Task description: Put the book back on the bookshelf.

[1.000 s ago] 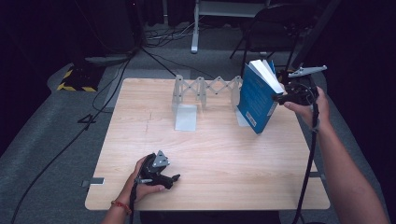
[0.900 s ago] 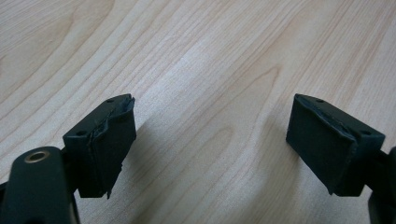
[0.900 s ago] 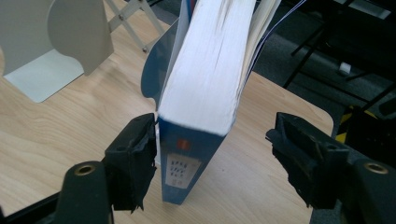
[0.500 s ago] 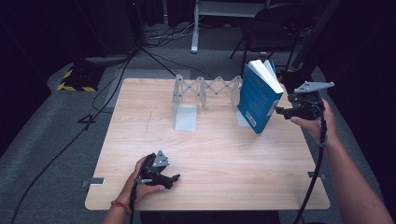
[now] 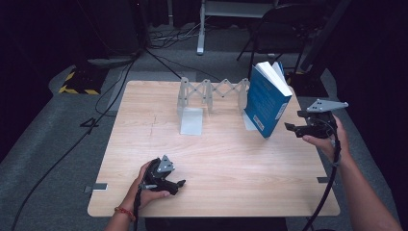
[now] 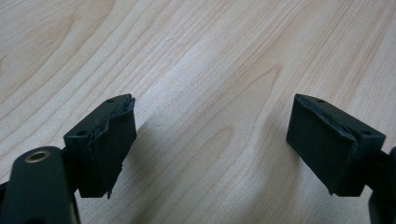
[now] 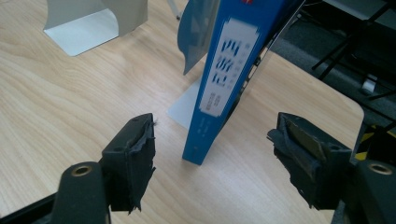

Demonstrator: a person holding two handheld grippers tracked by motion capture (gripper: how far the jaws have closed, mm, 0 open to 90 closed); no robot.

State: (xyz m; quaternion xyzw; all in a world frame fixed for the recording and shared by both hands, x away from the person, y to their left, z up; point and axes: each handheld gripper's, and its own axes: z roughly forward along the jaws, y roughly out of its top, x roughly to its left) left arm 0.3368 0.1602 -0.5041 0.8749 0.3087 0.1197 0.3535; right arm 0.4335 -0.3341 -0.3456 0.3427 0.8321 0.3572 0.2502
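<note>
Now the right gripper (image 5: 294, 128) has let go and backed off, fingers wide and empty; the book (image 5: 267, 98) leans on the rack (image 5: 211, 91); left gripper (image 5: 179, 183) open, idle.

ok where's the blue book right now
In the high view the blue book stands tilted at the table's far right, against the rack's right end, just ahead of the open right gripper.

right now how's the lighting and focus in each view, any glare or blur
High view: table evenly lit, surroundings nearly black, picture soft. Left gripper view: wood grain sharp, soft shadows under the left tool. Right gripper view: book spine lettering blurred, mild glare on the metal bookend.
</note>
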